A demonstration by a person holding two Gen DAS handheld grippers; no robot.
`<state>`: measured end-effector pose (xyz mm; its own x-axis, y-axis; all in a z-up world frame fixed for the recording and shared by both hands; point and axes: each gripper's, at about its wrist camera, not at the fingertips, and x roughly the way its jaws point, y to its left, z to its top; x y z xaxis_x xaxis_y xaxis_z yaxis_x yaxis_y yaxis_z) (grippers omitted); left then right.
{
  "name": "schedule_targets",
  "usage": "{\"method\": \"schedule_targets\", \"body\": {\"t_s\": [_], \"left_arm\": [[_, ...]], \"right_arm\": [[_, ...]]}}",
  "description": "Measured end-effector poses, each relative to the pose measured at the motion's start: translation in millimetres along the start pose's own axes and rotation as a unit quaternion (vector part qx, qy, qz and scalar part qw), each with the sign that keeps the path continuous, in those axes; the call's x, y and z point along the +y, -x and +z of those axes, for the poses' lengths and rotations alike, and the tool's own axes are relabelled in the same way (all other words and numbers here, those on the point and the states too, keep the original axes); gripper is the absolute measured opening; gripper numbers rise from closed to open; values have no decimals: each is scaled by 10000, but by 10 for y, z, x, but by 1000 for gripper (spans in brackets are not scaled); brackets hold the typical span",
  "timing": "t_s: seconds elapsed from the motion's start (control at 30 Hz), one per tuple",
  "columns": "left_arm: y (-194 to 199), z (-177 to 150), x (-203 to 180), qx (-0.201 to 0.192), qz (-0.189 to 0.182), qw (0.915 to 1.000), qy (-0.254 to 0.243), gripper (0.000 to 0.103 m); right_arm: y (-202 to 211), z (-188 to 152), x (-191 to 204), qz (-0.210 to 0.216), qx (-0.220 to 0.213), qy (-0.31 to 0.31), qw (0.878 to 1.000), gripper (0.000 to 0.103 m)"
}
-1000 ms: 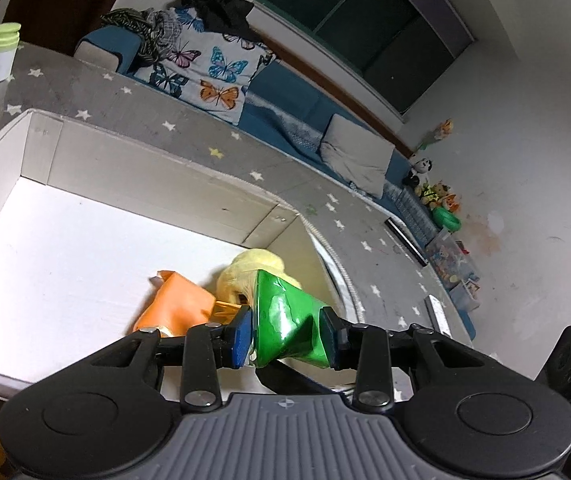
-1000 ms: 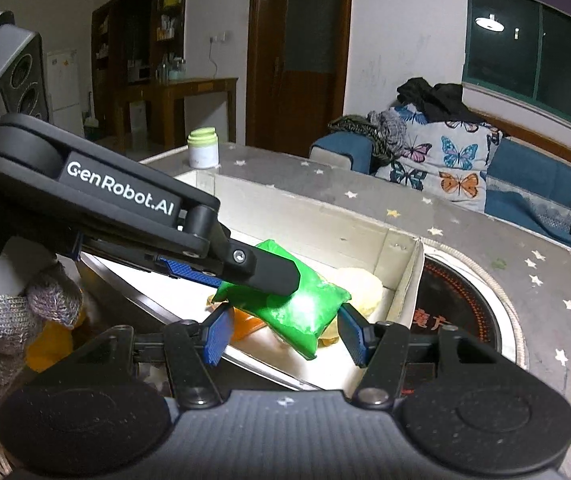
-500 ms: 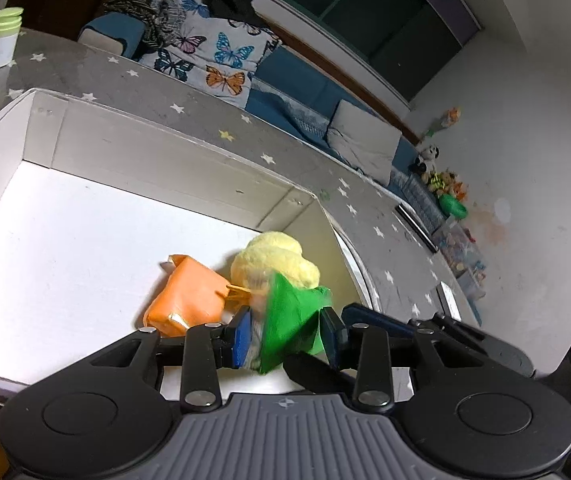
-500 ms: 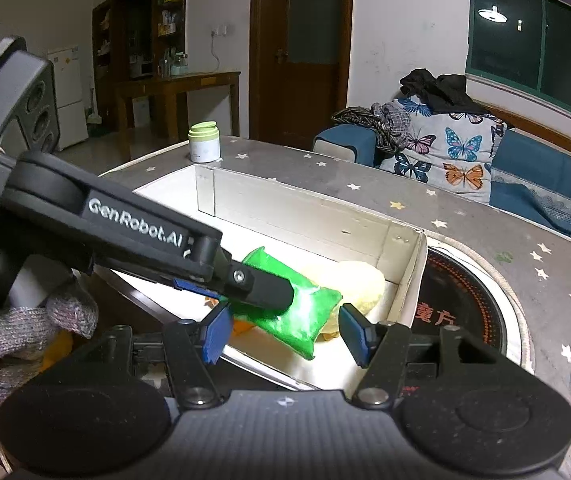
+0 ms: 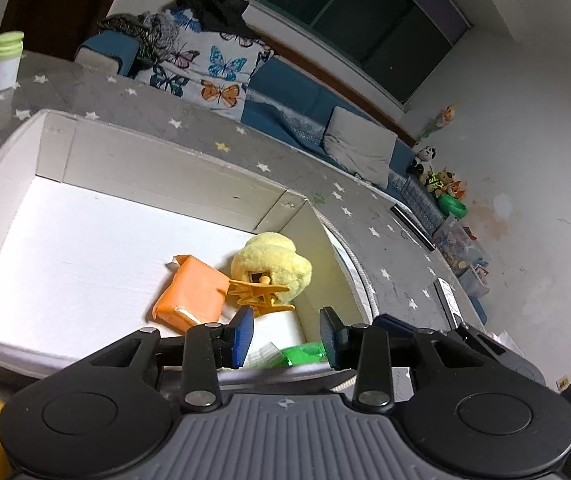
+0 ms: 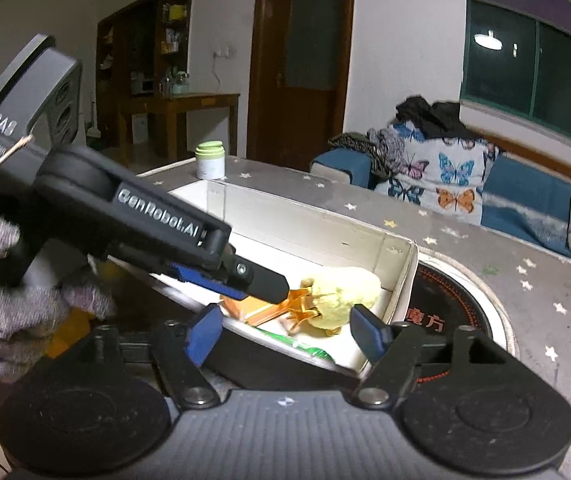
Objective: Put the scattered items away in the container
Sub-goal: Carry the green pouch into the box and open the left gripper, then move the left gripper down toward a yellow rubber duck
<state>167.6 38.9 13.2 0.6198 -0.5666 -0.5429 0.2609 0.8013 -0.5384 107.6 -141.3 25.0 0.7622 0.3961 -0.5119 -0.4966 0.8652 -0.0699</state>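
Jaws of the left gripper are standing released over the white box, the green packet lying on its floor just below them, near the orange packet and yellow plush. Jaws of the right gripper are gaping empty. Placing looks finished; next comes fetching whatever is remaining on the counter.

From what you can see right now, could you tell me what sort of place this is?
Most likely a home living room: a blue sofa with a butterfly-print cushion runs under a dark window, and stuffed toys sit by the wall.
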Motion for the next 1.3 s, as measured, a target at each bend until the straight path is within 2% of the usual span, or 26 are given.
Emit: {"method": "schedule_targets", "body": {"t_s": [0.27,0.5,0.73,0.8,0.87,1.3], "left_arm": [[370,-180,17,-218,75,9997,-57,39],[613,-411,69,-245,358,9990,-103,39],[683,-611,250,-132,533,9981,268,39],[687,-655,294,-99,553,9978,353,39],[672,-681,319,-81,571,9974,425,39],[773,-803,419,-183,704,9940,819,38]], "right_arm": [[210,-191,257,406,-123,156,9990,82],[106,-418,504,844,266,262,9957,82],[2,-470,679,1052,454,385,9927,81],[-33,-470,703,1086,506,384,9921,80],[-69,-480,731,1113,561,388,9914,74],[-333,-492,802,1221,747,459,9886,63]]}}
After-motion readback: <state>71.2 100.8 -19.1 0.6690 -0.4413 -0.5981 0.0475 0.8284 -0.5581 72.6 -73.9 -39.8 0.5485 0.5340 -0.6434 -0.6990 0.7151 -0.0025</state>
